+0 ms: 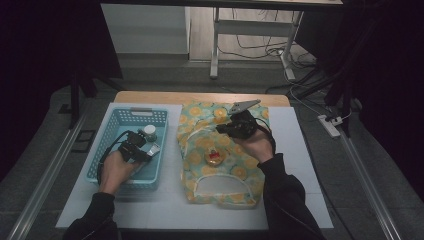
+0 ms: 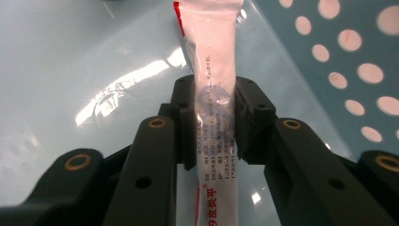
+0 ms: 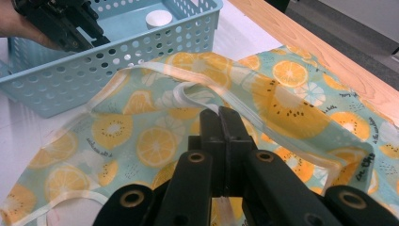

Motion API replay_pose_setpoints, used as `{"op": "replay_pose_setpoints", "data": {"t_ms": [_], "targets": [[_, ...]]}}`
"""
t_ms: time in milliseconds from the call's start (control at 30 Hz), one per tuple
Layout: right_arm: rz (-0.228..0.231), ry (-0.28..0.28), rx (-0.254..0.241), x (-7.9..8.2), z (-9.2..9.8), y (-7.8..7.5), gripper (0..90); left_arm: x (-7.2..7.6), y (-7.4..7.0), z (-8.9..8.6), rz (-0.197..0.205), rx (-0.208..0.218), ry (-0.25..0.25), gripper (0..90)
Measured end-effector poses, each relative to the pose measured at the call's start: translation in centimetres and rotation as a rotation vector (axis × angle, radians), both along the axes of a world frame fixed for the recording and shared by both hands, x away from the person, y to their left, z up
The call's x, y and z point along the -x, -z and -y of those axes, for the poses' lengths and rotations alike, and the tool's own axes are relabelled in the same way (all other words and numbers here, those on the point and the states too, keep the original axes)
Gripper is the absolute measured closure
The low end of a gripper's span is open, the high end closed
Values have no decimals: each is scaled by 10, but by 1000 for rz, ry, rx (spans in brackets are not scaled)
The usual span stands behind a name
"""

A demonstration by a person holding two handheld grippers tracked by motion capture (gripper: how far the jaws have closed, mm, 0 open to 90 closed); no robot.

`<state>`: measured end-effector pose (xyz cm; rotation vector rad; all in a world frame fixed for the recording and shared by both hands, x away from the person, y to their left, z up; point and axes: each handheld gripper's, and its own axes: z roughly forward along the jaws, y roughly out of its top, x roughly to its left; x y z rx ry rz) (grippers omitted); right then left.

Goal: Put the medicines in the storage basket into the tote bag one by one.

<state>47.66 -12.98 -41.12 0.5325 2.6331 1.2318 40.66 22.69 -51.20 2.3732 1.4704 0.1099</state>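
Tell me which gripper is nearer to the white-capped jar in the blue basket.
Left. The left gripper is inside the blue basket, just in front of the white-capped jar, gripping a white sachet. The right gripper is over the fruit-print bag, pinching its trim.

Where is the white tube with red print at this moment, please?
The white tube lies in the blue basket at the table's left in the high view, clamped between the left tongs, near a white-capped jar.

One blue basket (image 1: 116, 118); one bag with a citrus print (image 1: 200, 145); one white tube in clear wrap (image 2: 214, 84); one small jar with a white lid (image 1: 149, 131); one small yellow-and-red item on the bag (image 1: 215, 157); two grippers, left (image 1: 136, 146) and right (image 1: 239, 125); one white mat (image 1: 295, 150); one wooden table (image 1: 200, 97).
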Motion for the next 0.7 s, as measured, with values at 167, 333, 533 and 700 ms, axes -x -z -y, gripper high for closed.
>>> {"op": "replay_pose_setpoints", "data": {"t_ms": [167, 333, 533, 700], "targets": [[-1, 2, 1, 0, 0, 0, 900, -1, 0, -3, -14, 30, -22, 720], [0, 2, -3, 0, 0, 0, 900, -1, -1, -3, -12, 29, -23, 722], [0, 4, -7, 0, 1, -1, 900, 1, -8, -7, 22, 51, -24, 723], [0, 2, -10, 0, 1, -1, 900, 3, -15, -12, 57, 67, -33, 723]]}}
